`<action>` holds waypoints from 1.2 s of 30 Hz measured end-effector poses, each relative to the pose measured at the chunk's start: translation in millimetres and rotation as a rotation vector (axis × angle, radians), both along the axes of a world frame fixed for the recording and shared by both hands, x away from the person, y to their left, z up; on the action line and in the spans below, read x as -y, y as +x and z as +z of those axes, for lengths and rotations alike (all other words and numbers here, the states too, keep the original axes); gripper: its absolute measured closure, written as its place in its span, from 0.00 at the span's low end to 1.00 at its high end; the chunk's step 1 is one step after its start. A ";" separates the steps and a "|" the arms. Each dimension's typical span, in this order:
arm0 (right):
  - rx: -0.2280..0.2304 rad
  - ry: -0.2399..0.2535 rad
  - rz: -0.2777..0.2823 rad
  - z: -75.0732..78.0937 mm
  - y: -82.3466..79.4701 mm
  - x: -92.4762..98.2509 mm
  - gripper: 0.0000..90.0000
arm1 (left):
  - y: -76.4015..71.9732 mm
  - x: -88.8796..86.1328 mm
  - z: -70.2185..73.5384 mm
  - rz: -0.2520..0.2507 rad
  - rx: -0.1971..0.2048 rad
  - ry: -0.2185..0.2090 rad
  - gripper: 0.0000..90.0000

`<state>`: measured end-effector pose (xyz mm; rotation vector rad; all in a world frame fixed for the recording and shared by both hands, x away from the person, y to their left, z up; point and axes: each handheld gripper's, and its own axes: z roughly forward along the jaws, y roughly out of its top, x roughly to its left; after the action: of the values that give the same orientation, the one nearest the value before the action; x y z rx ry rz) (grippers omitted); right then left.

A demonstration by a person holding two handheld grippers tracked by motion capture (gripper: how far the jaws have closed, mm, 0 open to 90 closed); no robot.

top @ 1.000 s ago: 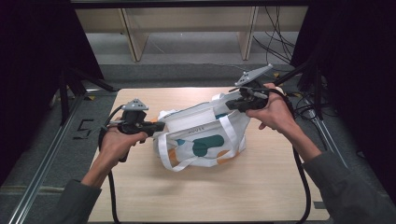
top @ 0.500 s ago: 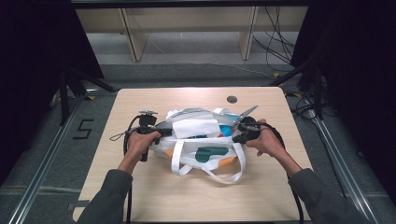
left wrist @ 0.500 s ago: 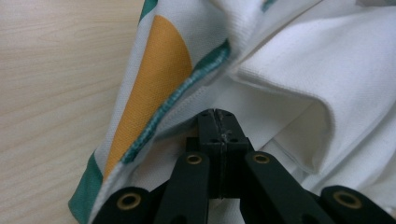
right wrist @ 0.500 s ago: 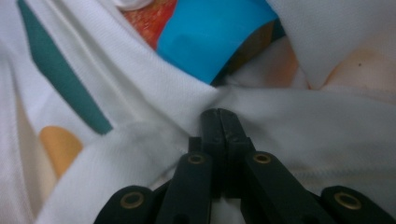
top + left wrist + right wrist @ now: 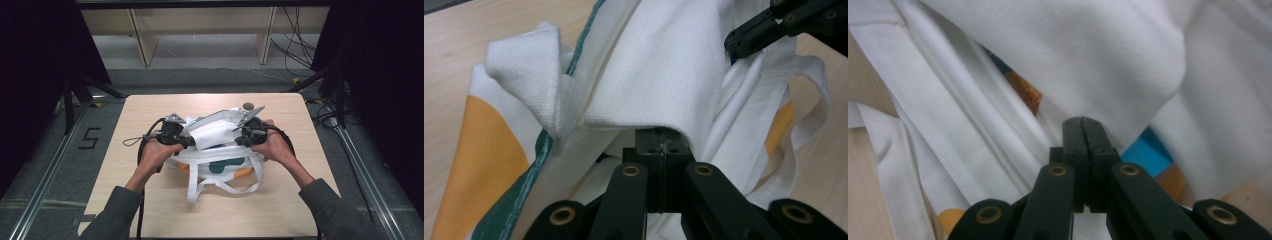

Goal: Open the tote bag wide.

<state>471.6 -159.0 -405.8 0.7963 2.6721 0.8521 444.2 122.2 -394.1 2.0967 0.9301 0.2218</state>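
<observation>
item: white tote bag (image 5: 220, 150), lying mid-table (image 5: 150, 210), handles toward me. i have my left gripper (image 5: 659, 145) pinching its folded hem; my right gripper (image 5: 1083, 131) is pressed together at the opposite edge, seemingly nipping cloth. small dark disc (image 5: 247, 105) beyond the bag.

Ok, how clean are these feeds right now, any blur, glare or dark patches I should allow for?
High view: evenly lit table, black surrounds, tote bag slightly soft, no glare. Left gripper view: bag cloth sharp at the hem, with the near jaw links dark and a little soft. Right gripper view: white cloth bright but not blown out, weave readable, soft shadow in the folds.
</observation>
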 end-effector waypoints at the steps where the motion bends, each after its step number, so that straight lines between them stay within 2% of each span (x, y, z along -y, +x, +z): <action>1: -0.007 0.001 -0.004 -0.3 -0.5 0.4 1.00 | 0.1 -1.5 1.3 0.012 0.008 -0.004 0.99; 4: -0.010 0.014 -0.006 -0.6 -0.6 3.4 1.00 | -4.5 -11.7 10.3 0.037 0.039 0.025 0.99; 6: -0.023 0.013 -0.008 -1.1 -0.8 3.6 1.00 | -11.6 -17.5 16.6 0.030 0.042 0.002 0.99; 8: -0.025 0.012 0.002 -1.7 0.2 3.9 1.00 | -18.8 -15.6 22.0 0.012 0.050 -0.039 0.99; 9: -0.025 0.012 0.002 -1.7 0.2 3.9 1.00 | -18.8 -15.6 22.0 0.012 0.050 -0.039 0.99; 10: -0.025 0.030 0.004 -3.0 1.2 3.7 1.00 | -19.7 0.3 21.8 -0.048 0.042 -0.022 0.99; 12: -0.021 0.025 0.000 -2.3 1.1 3.9 1.00 | -13.4 22.3 15.3 -0.096 0.004 -0.001 0.99; 14: -0.031 0.029 -0.008 -2.2 -0.4 2.7 1.00 | 3.4 51.8 5.4 -0.127 -0.021 0.051 0.99; 15: -0.008 0.007 0.025 -1.8 1.7 3.6 1.00 | 11.4 60.0 0.8 -0.120 -0.025 0.078 0.99; 17: -0.023 0.010 0.011 -2.7 -1.0 2.8 1.00 | 37.6 76.1 -11.0 -0.088 -0.049 0.150 0.99; 18: -0.046 0.008 0.009 -3.8 -4.1 2.7 1.00 | 44.5 81.0 -14.9 -0.059 -0.052 0.173 1.00; 19: -0.046 0.008 0.009 -3.8 -4.1 2.7 1.00 | 44.5 81.0 -14.9 -0.059 -0.052 0.173 1.00; 20: -0.080 -0.027 0.050 -8.0 -11.3 5.6 1.00 | 65.1 87.6 -22.9 -0.010 -0.017 0.245 1.00; 21: -0.100 -0.039 0.055 -11.4 -15.4 6.6 1.00 | 78.1 88.8 -27.0 0.059 0.020 0.274 1.00; 22: -0.138 -0.055 0.068 -20.7 -22.8 8.2 1.00 | 85.3 89.4 -28.9 0.105 0.048 0.312 1.00; 23: -0.156 -0.067 0.074 -27.7 -28.3 8.9 1.00 | 94.5 87.9 -29.6 0.146 0.070 0.348 1.00; 24: -0.153 -0.081 0.103 -37.3 -32.9 10.8 1.00 | 102.2 84.8 -29.1 0.180 0.054 0.322 1.00; 25: -0.153 -0.081 0.103 -37.3 -32.9 10.8 1.00 | 102.2 84.8 -29.1 0.180 0.054 0.322 1.00; 26: -0.191 -0.084 0.094 -52.4 -42.9 13.4 1.00 | 108.5 82.8 -30.4 0.234 0.047 0.323 1.00; 28: -0.208 -0.077 0.088 -52.4 -45.0 14.6 1.00 | 101.9 86.7 -28.3 0.210 0.076 0.360 1.00; 29: -0.206 -0.072 0.097 -48.6 -42.5 15.3 1.00 | 95.0 84.4 -25.1 0.184 0.088 0.345 1.00; 30: -0.211 -0.049 0.094 -38.4 -41.1 15.5 1.00 | 91.1 80.4 -23.7 0.173 0.087 0.311 1.00; 31: -0.194 -0.022 0.096 -31.2 -40.0 15.4 1.00 | 85.8 74.0 -21.4 0.170 0.069 0.251 1.00; 32: -0.165 0.022 0.084 -20.8 -37.6 14.5 1.00 | 81.4 66.4 -18.5 0.160 0.054 0.193 1.00; 33: -0.106 0.064 0.075 -11.7 -32.7 12.8 1.00 | 76.6 58.8 -14.4 0.154 0.037 0.135 1.00; 34: -0.049 0.077 0.058 -3.5 -26.8 9.5 1.00 | 71.4 52.3 -9.8 0.147 0.029 0.088 0.99; 35: -0.008 0.078 0.060 3.4 -18.4 5.5 1.00 | 65.2 45.3 -4.9 0.135 0.033 0.068 0.99; 36: 0.013 0.081 0.058 9.4 -7.3 -1.8 1.00 | 62.0 39.7 -2.8 0.130 0.031 0.060 0.99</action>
<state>464.3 -157.3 -396.3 0.7318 2.6760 0.9813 506.2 82.5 -396.9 2.0836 1.0538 0.3524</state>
